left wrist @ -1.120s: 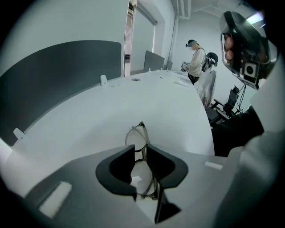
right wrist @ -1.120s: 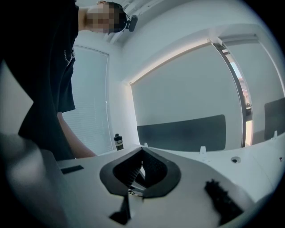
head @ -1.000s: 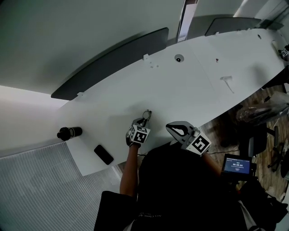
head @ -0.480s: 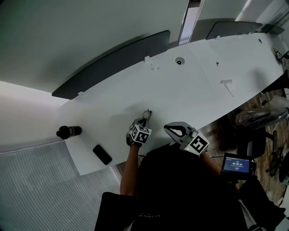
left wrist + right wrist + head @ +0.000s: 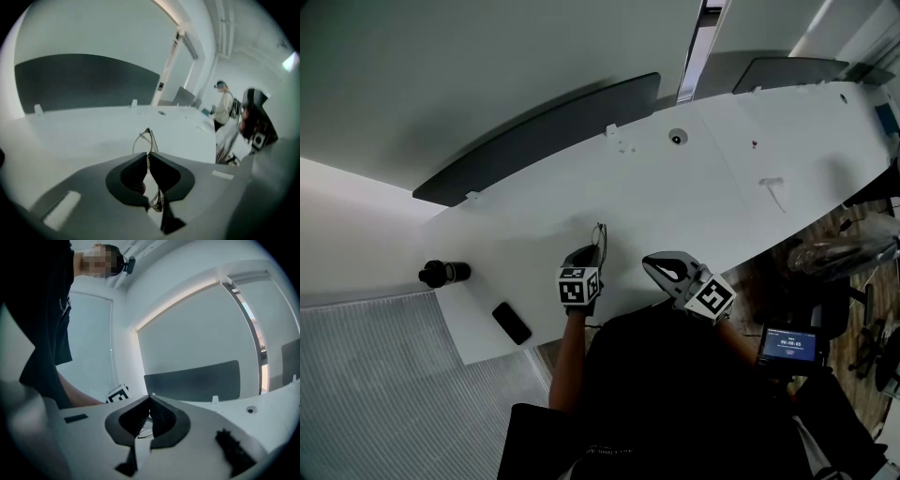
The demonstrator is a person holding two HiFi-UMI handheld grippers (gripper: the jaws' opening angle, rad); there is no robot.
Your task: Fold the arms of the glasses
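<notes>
Left gripper (image 5: 148, 155) fingers are closing narrowly on the glasses (image 5: 143, 140) between them; right gripper (image 5: 150, 398) fingers are shut, empty. So thin a pinch risks the frame twisting or slipping free

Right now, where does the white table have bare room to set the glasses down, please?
The widest bare patch lies between the thin wire-framed glasses and the small round grommet, up to the dark grey divider panel. The crowded left end holds the black phone and black cylinder.
</notes>
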